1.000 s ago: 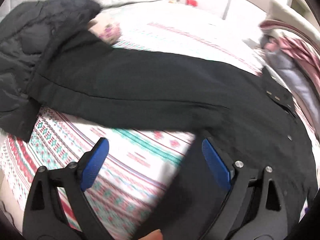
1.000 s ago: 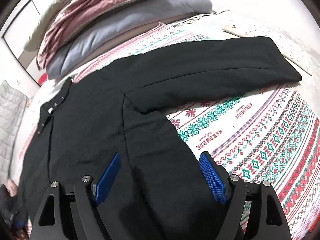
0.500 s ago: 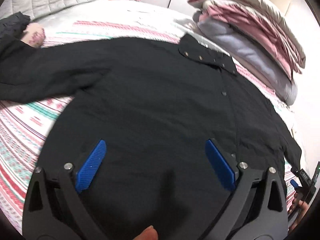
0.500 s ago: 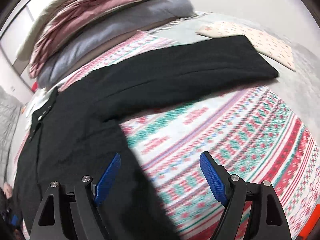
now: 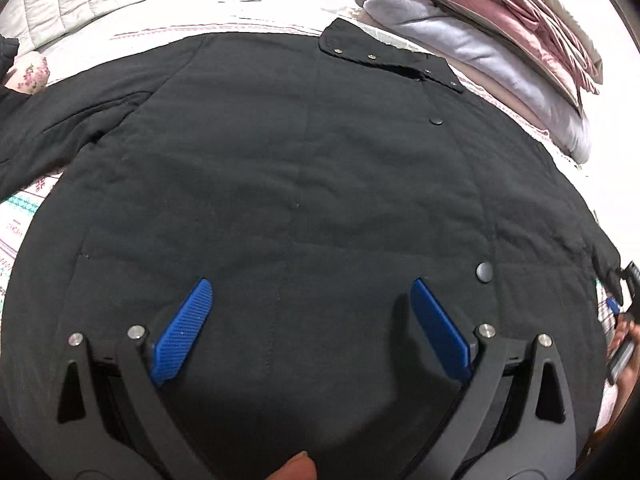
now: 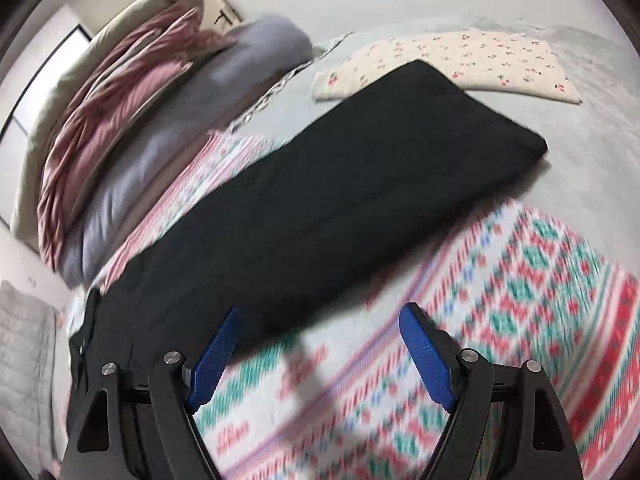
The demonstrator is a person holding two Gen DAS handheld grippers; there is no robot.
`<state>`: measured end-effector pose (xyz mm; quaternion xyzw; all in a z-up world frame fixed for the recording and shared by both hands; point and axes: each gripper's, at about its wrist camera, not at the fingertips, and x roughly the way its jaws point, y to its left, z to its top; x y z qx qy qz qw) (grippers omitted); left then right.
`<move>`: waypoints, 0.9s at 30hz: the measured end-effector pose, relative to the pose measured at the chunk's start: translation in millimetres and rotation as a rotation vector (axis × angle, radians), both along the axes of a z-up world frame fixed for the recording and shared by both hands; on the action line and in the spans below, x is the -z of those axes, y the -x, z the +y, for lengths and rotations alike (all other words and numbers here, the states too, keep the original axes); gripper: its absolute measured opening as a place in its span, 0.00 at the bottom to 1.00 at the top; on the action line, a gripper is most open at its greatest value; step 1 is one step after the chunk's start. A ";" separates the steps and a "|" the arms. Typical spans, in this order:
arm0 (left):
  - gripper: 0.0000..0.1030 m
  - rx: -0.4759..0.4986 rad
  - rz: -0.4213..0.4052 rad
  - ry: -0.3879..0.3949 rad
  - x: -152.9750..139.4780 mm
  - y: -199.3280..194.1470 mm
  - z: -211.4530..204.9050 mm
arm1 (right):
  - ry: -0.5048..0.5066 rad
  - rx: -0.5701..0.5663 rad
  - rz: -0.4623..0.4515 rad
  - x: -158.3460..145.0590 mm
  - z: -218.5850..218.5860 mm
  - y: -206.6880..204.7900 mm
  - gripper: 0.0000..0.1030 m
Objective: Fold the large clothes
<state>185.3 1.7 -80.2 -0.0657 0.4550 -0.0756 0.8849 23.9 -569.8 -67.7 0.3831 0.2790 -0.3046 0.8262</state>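
Swung from left sleeve to coat [image 5: 304,184] body; right hand-held gripper [image 6: 316,356] now toward right sleeve [image 6: 360,200]. Both wide, empty; fold not begun.

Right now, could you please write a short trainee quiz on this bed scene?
1. True or false: the black coat lies spread flat on the patterned blanket.
2. What is the left claw holding? A) the collar B) a sleeve C) nothing
3. Fill in: the coat's sleeve reaches its cuff toward a ____-print cloth.

Key: 1 true; 2 C; 3 cherry.
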 end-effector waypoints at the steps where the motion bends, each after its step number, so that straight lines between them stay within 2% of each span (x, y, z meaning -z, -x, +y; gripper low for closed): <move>1: 0.97 0.002 -0.006 -0.007 1.3 1.3 0.0 | 0.007 0.010 -0.001 0.4 -4.5 -2.3 0.80; 5: 0.99 0.033 -0.008 -0.050 8.3 2.0 -5.0 | 0.020 0.050 -0.011 2.9 -15.9 -8.8 0.78; 8: 0.99 0.051 0.013 -0.071 10.2 -1.2 -7.2 | 0.073 0.072 0.014 3.1 -18.3 -14.5 0.56; 9: 0.99 0.054 0.016 -0.070 10.3 -1.8 -7.2 | 0.076 0.065 0.008 3.6 -18.0 -15.5 0.38; 10: 0.99 0.058 0.018 -0.070 10.2 -1.6 -7.0 | 0.061 0.052 -0.012 5.0 -18.5 -16.0 0.26; 13: 0.99 0.092 0.029 -0.101 9.1 -1.4 -8.9 | 0.045 0.054 -0.048 4.6 -20.3 -13.0 0.13; 17: 0.99 0.116 0.032 -0.105 3.1 -2.9 -8.7 | 0.091 0.032 -0.059 -10.4 -11.5 -9.3 0.08; 20: 0.99 0.113 0.019 -0.093 -5.0 -3.3 -5.6 | 0.135 0.021 -0.087 -34.0 1.7 -8.3 0.06; 23: 0.99 0.097 -0.039 -0.086 -20.3 -1.6 -2.2 | 0.194 -0.004 -0.106 -57.8 19.9 -11.2 0.06; 27: 0.99 0.088 -0.115 -0.094 -37.5 1.1 1.5 | 0.322 -0.082 -0.119 -99.3 61.8 -28.1 0.06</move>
